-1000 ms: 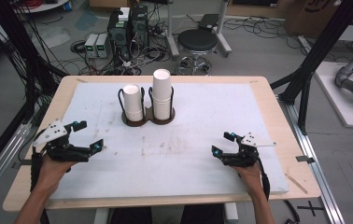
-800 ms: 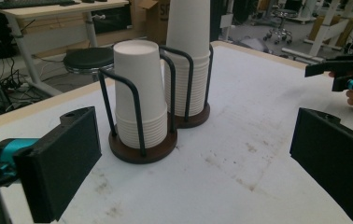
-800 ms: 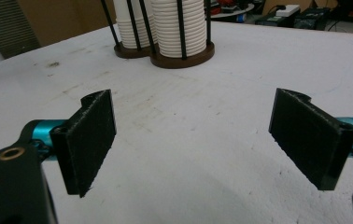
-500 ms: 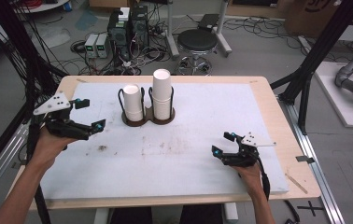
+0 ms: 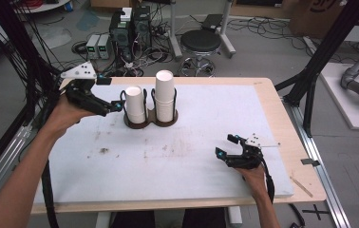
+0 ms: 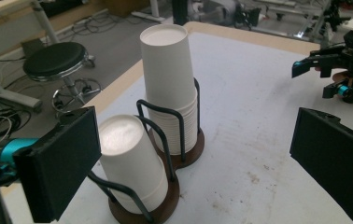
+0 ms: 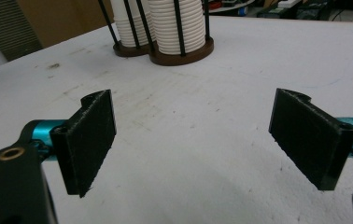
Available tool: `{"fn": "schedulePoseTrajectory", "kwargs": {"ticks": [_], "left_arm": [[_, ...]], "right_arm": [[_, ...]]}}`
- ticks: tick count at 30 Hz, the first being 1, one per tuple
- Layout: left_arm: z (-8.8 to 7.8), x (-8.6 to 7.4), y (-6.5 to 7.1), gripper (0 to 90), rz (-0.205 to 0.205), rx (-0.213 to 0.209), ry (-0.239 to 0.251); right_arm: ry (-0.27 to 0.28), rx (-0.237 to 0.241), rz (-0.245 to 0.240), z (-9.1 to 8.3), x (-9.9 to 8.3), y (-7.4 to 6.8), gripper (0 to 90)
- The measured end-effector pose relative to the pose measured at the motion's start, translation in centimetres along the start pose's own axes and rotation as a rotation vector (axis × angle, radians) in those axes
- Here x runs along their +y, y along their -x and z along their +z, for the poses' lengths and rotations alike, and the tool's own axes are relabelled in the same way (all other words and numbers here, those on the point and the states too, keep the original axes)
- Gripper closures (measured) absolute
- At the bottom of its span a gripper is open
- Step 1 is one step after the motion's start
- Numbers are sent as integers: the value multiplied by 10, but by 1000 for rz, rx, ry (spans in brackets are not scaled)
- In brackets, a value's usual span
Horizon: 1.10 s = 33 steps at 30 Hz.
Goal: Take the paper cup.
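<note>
Shorter cup stack point(image 6: 130, 161) just ahead of left gripper point(image 5: 102, 105), between its wide-spread jaws, untouched.

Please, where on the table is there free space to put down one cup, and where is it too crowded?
The white mat is bare between the cup holder and the right gripper, and also across the far right side behind that gripper. It is crowded at the far left, where the left gripper, jaws open, sits right beside the shorter cup stack.
</note>
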<state>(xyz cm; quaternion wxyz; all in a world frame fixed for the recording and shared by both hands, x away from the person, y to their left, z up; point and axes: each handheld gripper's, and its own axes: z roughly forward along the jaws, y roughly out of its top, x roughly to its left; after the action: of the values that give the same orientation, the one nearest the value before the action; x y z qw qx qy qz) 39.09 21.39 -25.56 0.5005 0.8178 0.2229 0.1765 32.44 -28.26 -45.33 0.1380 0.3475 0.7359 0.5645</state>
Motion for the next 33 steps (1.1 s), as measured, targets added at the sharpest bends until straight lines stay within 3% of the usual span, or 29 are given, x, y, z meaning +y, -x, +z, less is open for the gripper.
{"fn": "schedulePoseTrajectory", "kwargs": {"ticks": [12,14,20,27,33], "left_arm": [[25,38,-14,18,57,-71,-98],[31,44,-15,18,90,-94,-145],[44,67,-20,18,144,-141,-196],[63,89,-25,18,165,-194,-254],[81,99,-30,18,192,-199,-302]], "right_arm": [[4,14,7,0,0,2,152],[6,12,6,-1,0,1,152],[4,10,1,0,0,1,152],[7,9,-6,0,0,0,152],[4,13,5,0,0,1,152]]}}
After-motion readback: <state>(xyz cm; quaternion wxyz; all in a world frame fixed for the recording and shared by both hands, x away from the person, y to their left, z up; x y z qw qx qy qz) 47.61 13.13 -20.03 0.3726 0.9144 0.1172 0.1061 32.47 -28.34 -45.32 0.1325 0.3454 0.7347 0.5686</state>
